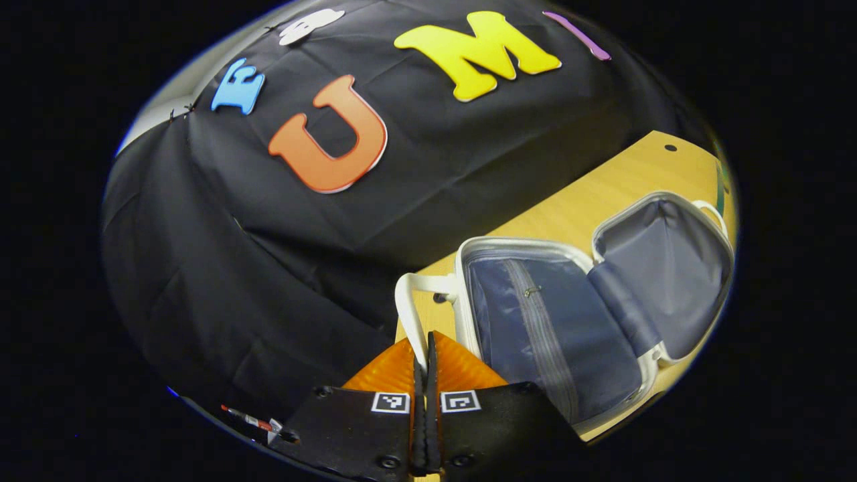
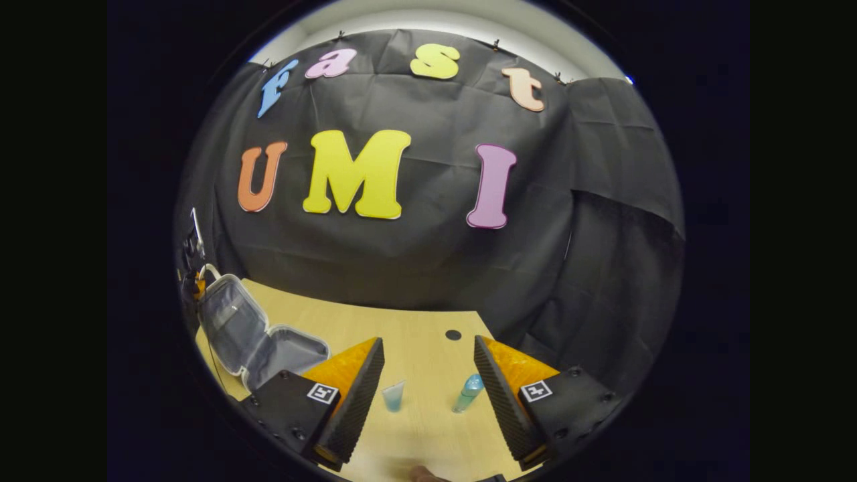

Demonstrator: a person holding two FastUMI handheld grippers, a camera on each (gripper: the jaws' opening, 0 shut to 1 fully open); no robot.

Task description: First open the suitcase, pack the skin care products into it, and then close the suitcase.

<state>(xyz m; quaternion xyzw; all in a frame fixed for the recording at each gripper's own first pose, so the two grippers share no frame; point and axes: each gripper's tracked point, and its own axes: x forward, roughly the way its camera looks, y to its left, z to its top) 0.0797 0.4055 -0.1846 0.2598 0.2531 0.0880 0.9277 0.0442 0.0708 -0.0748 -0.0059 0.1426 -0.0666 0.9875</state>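
Wooden worktop (image 2: 415, 321) | suitcase (image 1: 569, 321) seen lying open, lining bare | left hand-held gripper (image 1: 424, 375) clenched on its white handle (image 1: 410, 314) | right hand-held gripper (image 2: 428, 385) spread above tube (image 2: 394, 396) and bottle (image 2: 467, 392) | risk: bottle toppled by an off-centre pinch.

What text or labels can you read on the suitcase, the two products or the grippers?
Suitcase: no text shows.
Tube: too small to read.
Bottle: too small to read.
Left gripper and right gripper: square coded markers, no words.
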